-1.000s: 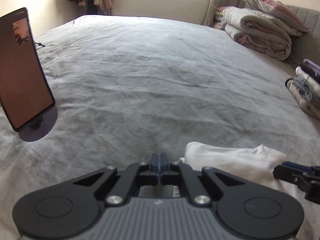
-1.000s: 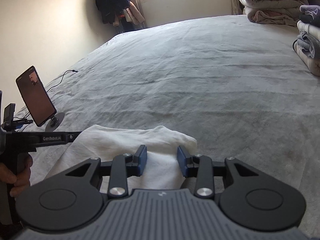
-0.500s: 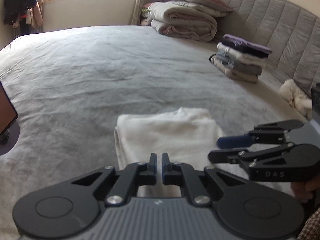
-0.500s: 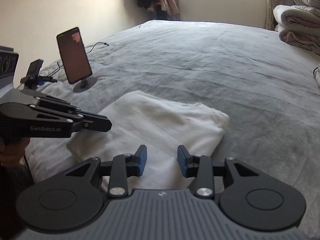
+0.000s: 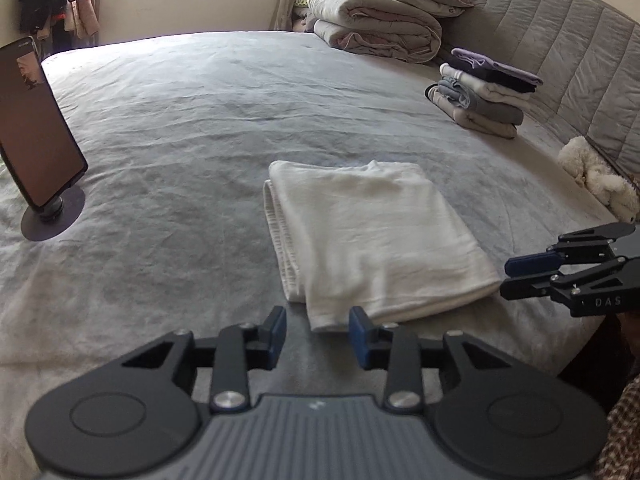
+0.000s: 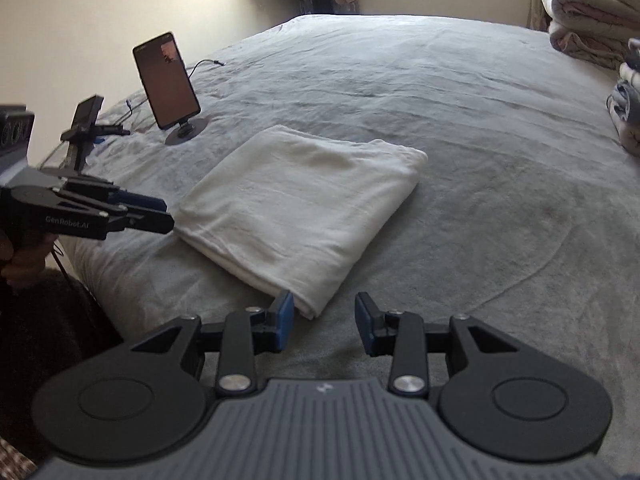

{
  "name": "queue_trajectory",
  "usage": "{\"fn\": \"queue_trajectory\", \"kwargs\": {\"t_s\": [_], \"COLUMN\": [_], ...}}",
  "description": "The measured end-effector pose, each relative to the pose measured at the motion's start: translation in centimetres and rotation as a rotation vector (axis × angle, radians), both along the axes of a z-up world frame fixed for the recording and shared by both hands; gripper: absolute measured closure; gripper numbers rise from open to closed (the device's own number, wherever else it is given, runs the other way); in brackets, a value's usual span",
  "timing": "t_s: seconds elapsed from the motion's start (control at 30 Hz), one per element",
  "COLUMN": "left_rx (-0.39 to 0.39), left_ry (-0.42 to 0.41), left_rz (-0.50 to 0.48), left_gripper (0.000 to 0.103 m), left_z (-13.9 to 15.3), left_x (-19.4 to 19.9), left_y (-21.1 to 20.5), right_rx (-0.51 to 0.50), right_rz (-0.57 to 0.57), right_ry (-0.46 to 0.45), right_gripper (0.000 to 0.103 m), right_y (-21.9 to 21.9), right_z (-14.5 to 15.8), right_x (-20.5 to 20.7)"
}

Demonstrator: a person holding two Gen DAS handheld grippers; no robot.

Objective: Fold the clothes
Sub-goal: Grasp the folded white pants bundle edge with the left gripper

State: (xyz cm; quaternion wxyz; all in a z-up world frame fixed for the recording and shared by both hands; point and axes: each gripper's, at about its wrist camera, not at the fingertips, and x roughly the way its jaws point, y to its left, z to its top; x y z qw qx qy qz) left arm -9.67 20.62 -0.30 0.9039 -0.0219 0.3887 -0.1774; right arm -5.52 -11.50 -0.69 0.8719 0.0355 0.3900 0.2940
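1. The white garment (image 5: 372,236) lies flat on the grey bed (image 5: 200,128), folded into a compact, several-layered rectangle. Its long axis runs away from me, slanting slightly; the layered edges show along its left side in my left view.
2. My left claw (image 5: 317,334) is spread and holds nothing. The garment's near corner sits just ahead of it, almost between the fingertips, slightly toward the right pad.
3. My right claw (image 6: 324,324) is also spread and empty. In its view the garment (image 6: 304,208) lies ahead and to the left, its near corner just beside the left fingertip.
4. So each claw faces one near corner, with the near short edge running between them; neither is clearly closer.
5. A stack of folded clothes (image 5: 484,92) sits well apart by the headboard, far right.
6. I judge this fits either another fold to come or a finished piece ready for carrying to the stack; the pictures do not settle which.
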Motion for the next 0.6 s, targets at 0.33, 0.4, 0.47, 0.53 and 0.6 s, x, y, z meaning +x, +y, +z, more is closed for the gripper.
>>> {"fn": "queue_trajectory", "kwargs": {"t_s": [0.33, 0.4, 0.47, 0.53, 0.6], "left_rx": [-0.275, -0.301, -0.315, -0.341, -0.38], "left_ry": [0.132, 0.161, 0.183, 0.21, 0.232], "left_rz": [0.076, 0.095, 0.109, 0.126, 0.141], "left_gripper": [0.049, 0.049, 0.05, 0.051, 0.054], "left_z": [-1.4, -1.8, -2.3, -3.0, -3.8], "left_x": [7.2, 8.7, 9.9, 11.1, 11.9], "left_y": [1.8, 2.1, 2.4, 2.8, 3.1], "right_rx": [0.275, 0.332, 0.385, 0.431, 0.447], "right_rz": [-0.144, -0.169, -0.192, -0.215, -0.232], "right_ry": [0.233, 0.289, 0.335, 0.37, 0.386], "right_gripper": [0.061, 0.061, 0.061, 0.061, 0.061], "right_y": [-3.5, -4.2, -4.7, -5.2, -5.2], "right_z": [-0.6, -1.3, -1.9, -2.5, -3.1], "right_x": [5.2, 6.3, 7.2, 8.0, 8.5]}}
